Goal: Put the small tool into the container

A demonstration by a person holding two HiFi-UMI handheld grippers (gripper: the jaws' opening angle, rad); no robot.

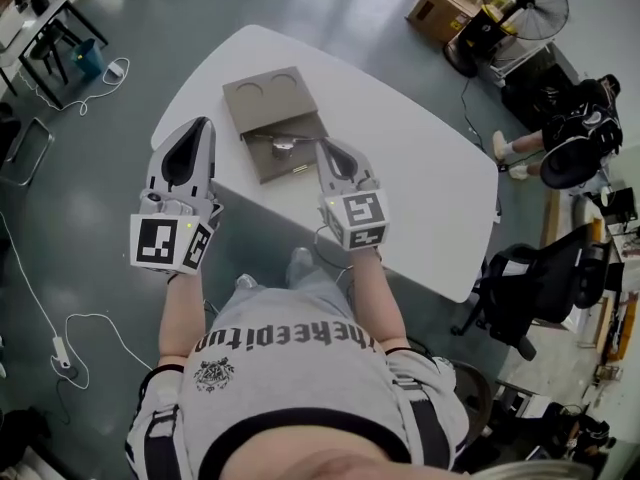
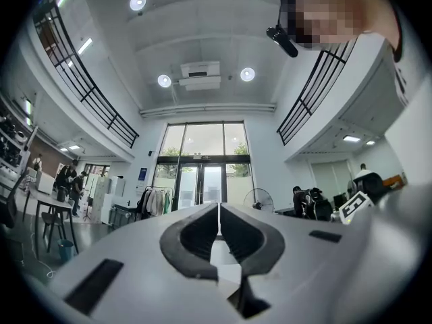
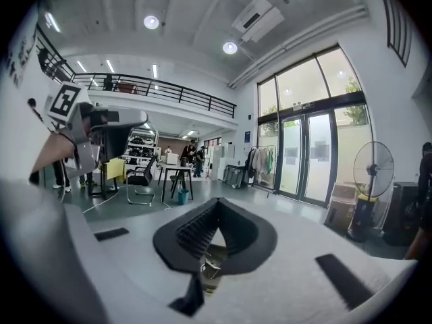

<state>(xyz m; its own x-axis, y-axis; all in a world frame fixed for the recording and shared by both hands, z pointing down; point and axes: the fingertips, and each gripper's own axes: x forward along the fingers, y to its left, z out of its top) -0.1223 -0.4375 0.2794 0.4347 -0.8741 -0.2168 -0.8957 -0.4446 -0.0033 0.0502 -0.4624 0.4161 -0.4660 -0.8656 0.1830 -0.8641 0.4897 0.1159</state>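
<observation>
A grey-brown container (image 1: 262, 96) with two round recesses lies on the white table (image 1: 420, 188). In its lower compartment rests a small metal tool (image 1: 283, 144). My right gripper (image 1: 324, 147) is shut, its tips just right of the tool at the compartment's edge. In the right gripper view its jaws (image 3: 217, 202) meet with nothing between them, and a bit of metal (image 3: 209, 267) shows through the gap below. My left gripper (image 1: 205, 125) hangs over the table's left edge, apart from the container. It is shut and empty too, tips together (image 2: 219, 204).
A floor fan (image 1: 525, 6) and a cardboard box (image 1: 445, 3) stand beyond the table. At the right are a black office chair (image 1: 530, 278) and a seated person (image 1: 580, 133). A white cable (image 1: 60, 338) trails over the floor at left.
</observation>
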